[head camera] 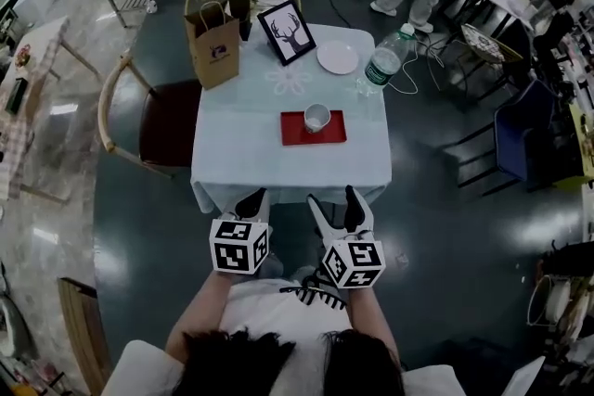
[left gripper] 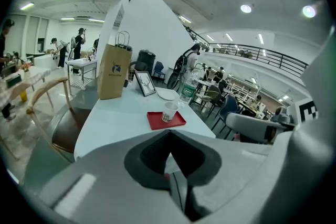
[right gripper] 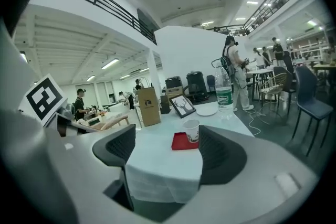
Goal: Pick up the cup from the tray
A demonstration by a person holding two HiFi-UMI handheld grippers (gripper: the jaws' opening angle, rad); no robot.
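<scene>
White cup upright on red tray

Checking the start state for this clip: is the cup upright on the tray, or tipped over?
Upright. The cup stands on its base on the red tray, open mouth facing up in the head view. Both gripper views also show it standing.

The head view looks steeply down from above the table, which fills the middle of the frame, with the left gripper and right gripper at lower centre, by its near edge. Each gripper view sits low, close to that edge, and faces across the tabletop, its own jaws filling the lower frame. All three views share the table, tray, bag and bottle. The tray lies mid-frame in both gripper views.
</scene>
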